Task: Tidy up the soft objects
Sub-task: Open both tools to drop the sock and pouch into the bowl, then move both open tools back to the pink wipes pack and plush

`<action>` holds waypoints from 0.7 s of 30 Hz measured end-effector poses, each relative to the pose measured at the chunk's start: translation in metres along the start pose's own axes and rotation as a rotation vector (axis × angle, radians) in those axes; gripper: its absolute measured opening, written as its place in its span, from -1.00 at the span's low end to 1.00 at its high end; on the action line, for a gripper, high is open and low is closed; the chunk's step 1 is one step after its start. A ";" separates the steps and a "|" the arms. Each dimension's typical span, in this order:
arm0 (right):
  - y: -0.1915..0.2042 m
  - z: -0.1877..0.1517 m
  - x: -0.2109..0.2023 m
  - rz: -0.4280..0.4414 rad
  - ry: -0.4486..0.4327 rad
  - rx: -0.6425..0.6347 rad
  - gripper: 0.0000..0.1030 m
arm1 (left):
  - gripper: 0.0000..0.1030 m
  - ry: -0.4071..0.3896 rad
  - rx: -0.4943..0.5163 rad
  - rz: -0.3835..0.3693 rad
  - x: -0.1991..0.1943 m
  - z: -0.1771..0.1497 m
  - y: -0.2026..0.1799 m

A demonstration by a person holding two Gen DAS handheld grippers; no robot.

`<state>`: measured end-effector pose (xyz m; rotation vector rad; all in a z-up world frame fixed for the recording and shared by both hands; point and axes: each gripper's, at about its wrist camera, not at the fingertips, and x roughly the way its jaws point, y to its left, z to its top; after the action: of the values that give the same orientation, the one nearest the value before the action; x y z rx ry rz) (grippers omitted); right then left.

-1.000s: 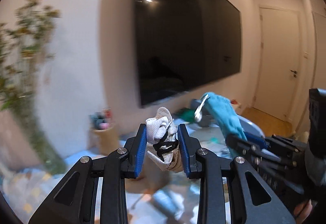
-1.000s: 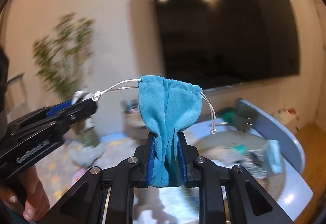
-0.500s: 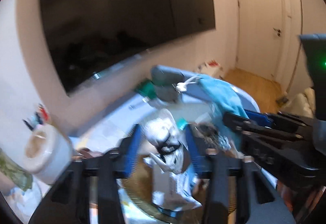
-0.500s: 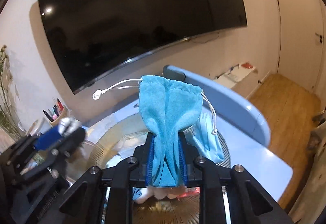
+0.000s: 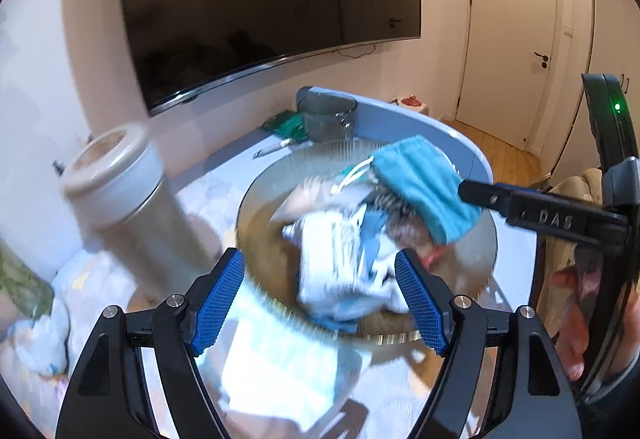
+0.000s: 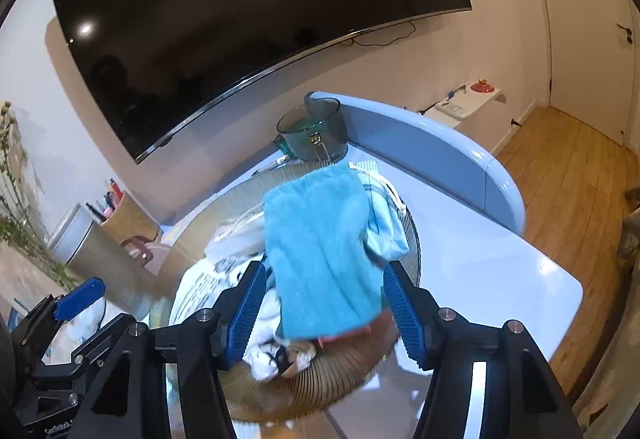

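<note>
Left wrist: left gripper (image 5: 320, 295) spread wide over bowl (image 5: 486, 259), jaws just opened, white item no longer pinched, lost in blurred pile.

Right wrist: right gripper (image 6: 324, 303) just released too; pouch (image 6: 320, 255) dropped loose onto bowl's pile.

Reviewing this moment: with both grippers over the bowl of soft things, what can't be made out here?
- Left wrist view: motion blur smears the white fabric in the ribbed bowl; its kind is unreadable.
- Right wrist view: the teal drawstring pouch covers the bowl's middle; whether it has landed or is falling is unclear.
- Right wrist view: the frame edge cuts off the left gripper.
- Both views: the table's near edge lies behind the gripper bodies.
</note>
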<state>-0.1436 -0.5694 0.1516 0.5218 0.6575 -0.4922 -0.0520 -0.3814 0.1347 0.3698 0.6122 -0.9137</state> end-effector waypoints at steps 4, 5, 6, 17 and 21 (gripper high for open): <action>0.006 -0.013 -0.019 -0.015 -0.017 -0.043 0.16 | 0.48 -0.022 -0.006 0.018 -0.038 -0.037 0.013; 0.010 -0.017 -0.026 -0.032 -0.029 -0.069 0.16 | 0.48 -0.027 -0.010 0.032 -0.047 -0.050 0.020; 0.013 -0.020 -0.032 -0.046 -0.041 -0.090 0.20 | 0.48 -0.025 -0.033 0.052 -0.055 -0.064 0.029; 0.112 -0.064 -0.077 0.073 -0.100 -0.357 0.71 | 0.48 0.048 -0.299 0.355 -0.145 -0.178 0.160; 0.162 -0.097 -0.080 0.104 -0.105 -0.479 0.92 | 0.48 0.049 -0.429 0.545 -0.173 -0.215 0.210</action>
<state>-0.1485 -0.3674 0.1878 0.0758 0.6185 -0.2485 -0.0304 -0.0387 0.0871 0.1559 0.6879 -0.2404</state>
